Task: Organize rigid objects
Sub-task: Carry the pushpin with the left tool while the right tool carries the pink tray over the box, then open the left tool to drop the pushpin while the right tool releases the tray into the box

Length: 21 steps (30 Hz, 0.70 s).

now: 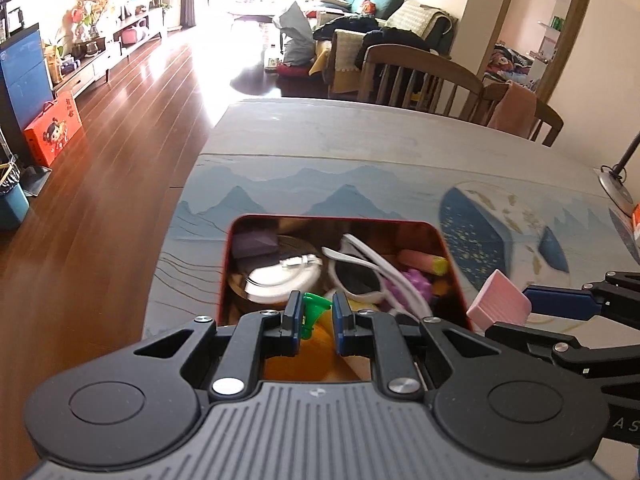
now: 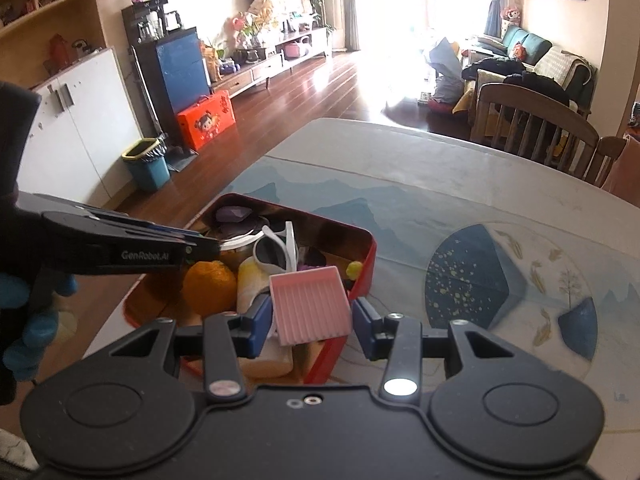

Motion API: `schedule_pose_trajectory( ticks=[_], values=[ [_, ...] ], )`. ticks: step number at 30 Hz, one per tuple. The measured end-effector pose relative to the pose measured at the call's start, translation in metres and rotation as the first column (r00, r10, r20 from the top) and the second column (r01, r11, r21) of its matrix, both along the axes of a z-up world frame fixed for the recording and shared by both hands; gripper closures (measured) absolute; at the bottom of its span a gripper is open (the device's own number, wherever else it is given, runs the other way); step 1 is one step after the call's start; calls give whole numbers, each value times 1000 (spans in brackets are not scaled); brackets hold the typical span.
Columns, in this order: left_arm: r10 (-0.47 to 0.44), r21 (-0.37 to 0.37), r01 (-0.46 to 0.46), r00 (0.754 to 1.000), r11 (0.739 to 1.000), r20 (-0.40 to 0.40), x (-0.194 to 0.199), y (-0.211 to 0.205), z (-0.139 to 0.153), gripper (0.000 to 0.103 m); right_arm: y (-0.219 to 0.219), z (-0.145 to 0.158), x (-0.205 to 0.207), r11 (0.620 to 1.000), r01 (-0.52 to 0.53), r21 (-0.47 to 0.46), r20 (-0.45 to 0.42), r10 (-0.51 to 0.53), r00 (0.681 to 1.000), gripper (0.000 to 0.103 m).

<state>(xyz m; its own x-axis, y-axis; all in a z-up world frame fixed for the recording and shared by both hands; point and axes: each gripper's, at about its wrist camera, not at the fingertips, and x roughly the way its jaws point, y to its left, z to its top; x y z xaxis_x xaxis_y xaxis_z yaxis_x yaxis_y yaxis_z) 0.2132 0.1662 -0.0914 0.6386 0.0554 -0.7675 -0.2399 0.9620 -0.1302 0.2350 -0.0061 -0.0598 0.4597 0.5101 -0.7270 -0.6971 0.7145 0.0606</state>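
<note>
Tray [image 2: 310, 304] pink, clamped between right jaws above red box [image 2: 362, 268]; left jaws pinch green piece [image 1: 310, 312].

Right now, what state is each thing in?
Left hand-held gripper: shut on green toy piece.
Right hand-held gripper: shut on pink ribbed tray, tilted.
Red tin: open, nearly full.
White sunglasses: folded, inside tin.

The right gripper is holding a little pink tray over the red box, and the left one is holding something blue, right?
Almost. The left gripper holds something green, not blue; the left wrist view shows it between the jaws. The rest is right: the right gripper holds the little pink tray over the red box.
</note>
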Motion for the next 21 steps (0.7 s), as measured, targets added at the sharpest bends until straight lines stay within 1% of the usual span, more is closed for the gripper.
schedule_pose_trajectory(
  ticks=[10,13,21],
  values=[
    [18,8,-18,1000,1000,-7,22,31,-15,88,33,-19,21,998,-13,-58,5,13,1000,60],
    [16,11,-16,1000,1000,-12,28,34,-19,88,39,-25,26,997,-20,-71,2,20,1000,60],
    [-2,9,2,1000,1000,-30,41,37,-30,88,46,-28,37,996,-20,-85,3,21,1000,60]
  ],
)
